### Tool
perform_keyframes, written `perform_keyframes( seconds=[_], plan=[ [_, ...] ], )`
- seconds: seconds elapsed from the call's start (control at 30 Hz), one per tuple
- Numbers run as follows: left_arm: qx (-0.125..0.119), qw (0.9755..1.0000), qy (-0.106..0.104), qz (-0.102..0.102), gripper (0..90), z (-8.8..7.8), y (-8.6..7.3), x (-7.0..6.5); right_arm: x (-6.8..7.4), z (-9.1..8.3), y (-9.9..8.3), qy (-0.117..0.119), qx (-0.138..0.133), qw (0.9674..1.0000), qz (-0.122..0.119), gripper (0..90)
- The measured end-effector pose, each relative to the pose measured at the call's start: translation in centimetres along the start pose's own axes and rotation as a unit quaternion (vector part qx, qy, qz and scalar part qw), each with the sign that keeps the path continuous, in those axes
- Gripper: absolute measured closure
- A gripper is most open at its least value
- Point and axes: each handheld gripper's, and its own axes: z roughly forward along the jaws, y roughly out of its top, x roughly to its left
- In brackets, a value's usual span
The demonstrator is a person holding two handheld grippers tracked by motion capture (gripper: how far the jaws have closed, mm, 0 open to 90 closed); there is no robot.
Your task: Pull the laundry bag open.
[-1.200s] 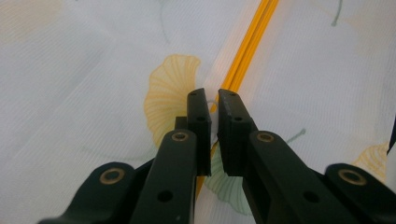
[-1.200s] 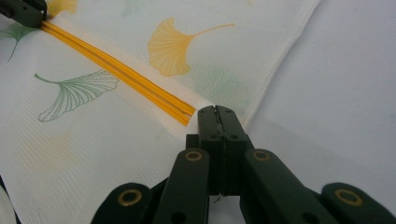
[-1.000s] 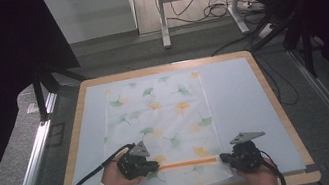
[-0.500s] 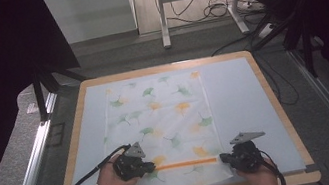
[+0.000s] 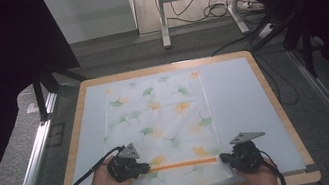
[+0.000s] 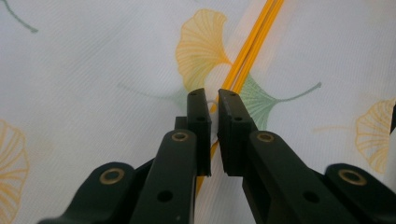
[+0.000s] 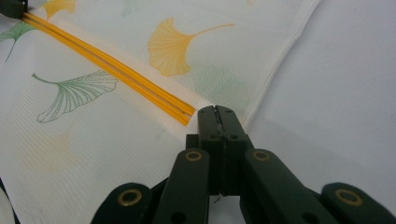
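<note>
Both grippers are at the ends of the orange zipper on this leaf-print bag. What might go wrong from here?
1. The left gripper seems to pinch just a small pull on the orange zipper; a tug may slip it free.
2. The right gripper clamps only the thin edge of the mesh bag; pulling apart could bunch the fabric or jam the slider.
3. The bag lies loose on the table, so it may slide.

In the left gripper view the orange zipper [image 6: 247,51] runs off the frame at one o'clock and vanishes behind the left gripper [image 6: 212,95], whose hold on any pull is too hidden to tell.
</note>
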Motion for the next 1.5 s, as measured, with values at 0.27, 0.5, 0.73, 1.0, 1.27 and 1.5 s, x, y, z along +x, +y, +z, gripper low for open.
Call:
perform_keyframes(
  seconds=[0.27,0.5,0.73,1.0,1.27,1.5],
  plan=[
    [0.000,1.0000,0.002,-0.009,85.0,-0.7,-0.9,0.4,0.0,0.0,0.0,0.000,0.000,1.0000,0.000,89.3],
    [-0.001,0.9999,0.004,-0.015,85.0,-1.0,-1.4,0.7,0.0,0.0,0.0,0.000,0.000,1.0000,0.000,89.3],
    [-0.001,0.9998,0.006,-0.021,85.0,-1.4,-1.9,1.0,0.0,0.0,0.0,0.000,0.000,1.0000,0.000,89.3],
    [-0.003,0.9997,0.008,-0.024,85.0,-1.6,-2.2,1.1,0.0,0.0,0.0,0.000,0.001,1.0000,0.000,89.2],
    [0.002,0.9997,0.012,-0.022,85.0,-1.8,-2.3,1.1,0.0,0.0,0.0,0.000,0.001,1.0000,-0.001,89.3],
    [-0.001,0.9994,0.012,-0.031,85.0,-2.2,-2.9,1.5,0.0,0.0,0.0,0.000,0.001,1.0000,-0.001,89.2]
  ],
)
